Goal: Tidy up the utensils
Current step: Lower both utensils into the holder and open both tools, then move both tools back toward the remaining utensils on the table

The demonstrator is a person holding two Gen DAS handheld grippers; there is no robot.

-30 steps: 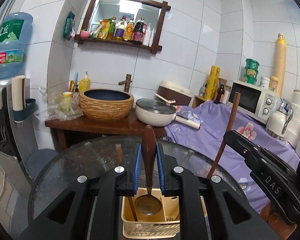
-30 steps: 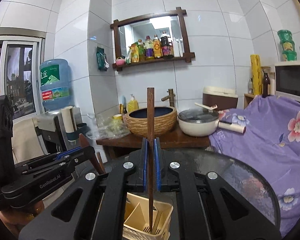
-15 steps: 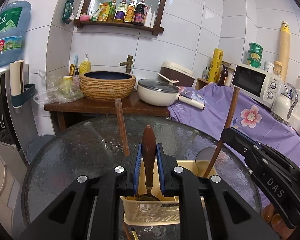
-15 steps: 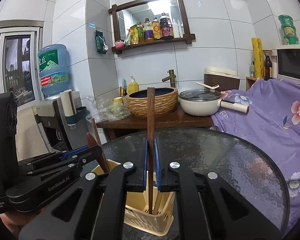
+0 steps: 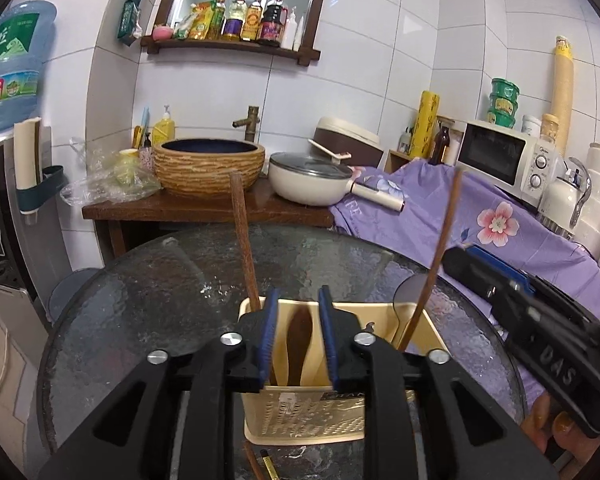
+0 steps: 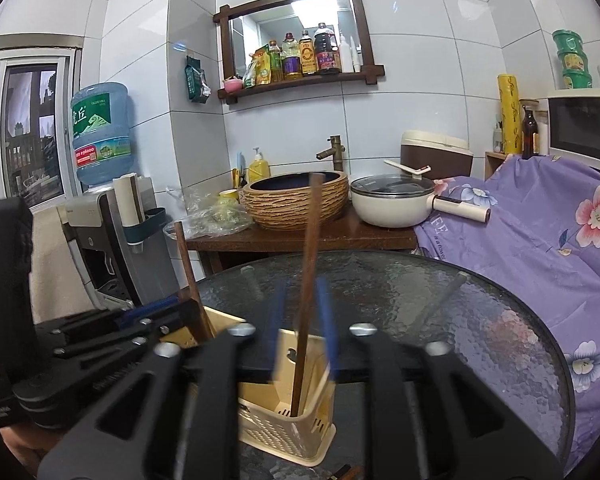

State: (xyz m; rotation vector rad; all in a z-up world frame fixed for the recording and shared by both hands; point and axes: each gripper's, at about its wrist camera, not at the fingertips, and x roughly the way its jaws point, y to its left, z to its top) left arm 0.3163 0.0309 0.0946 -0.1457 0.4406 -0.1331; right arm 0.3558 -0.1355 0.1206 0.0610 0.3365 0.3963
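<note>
Item: cream perforated plastic utensil caddy [image 5: 340,412], standing on the round dark textured-glass table [image 5: 140,300], directly beneath both grippers.

Left gripper [image 5: 299,340]: blue-padded jaws are opening; a dark wooden spoon handle [image 5: 298,344] is standing between them, upright in the caddy, with gaps showing on either side, so it is reading as released.

Right gripper [image 6: 303,336]: jaws are opening, blurred by that motion; a long brown wooden chopstick [image 6: 308,280] is rising between them, its tip resting in the caddy's end compartment and its long axis leaning slightly from vertical. The pads are not pressing it.

Also in caddy: a second brown wooden stick [image 5: 243,240], leaning away at the left corner.

Key relation: both utensils are pointing up through the open jaws, so any withdrawal probably needs to go up or straight back to avoid knocking them.

Nearby: loose utensils [image 5: 266,464] are lying on the glass in front of the caddy, likely awaiting collection; the two grippers are crowding each other over it.
</note>
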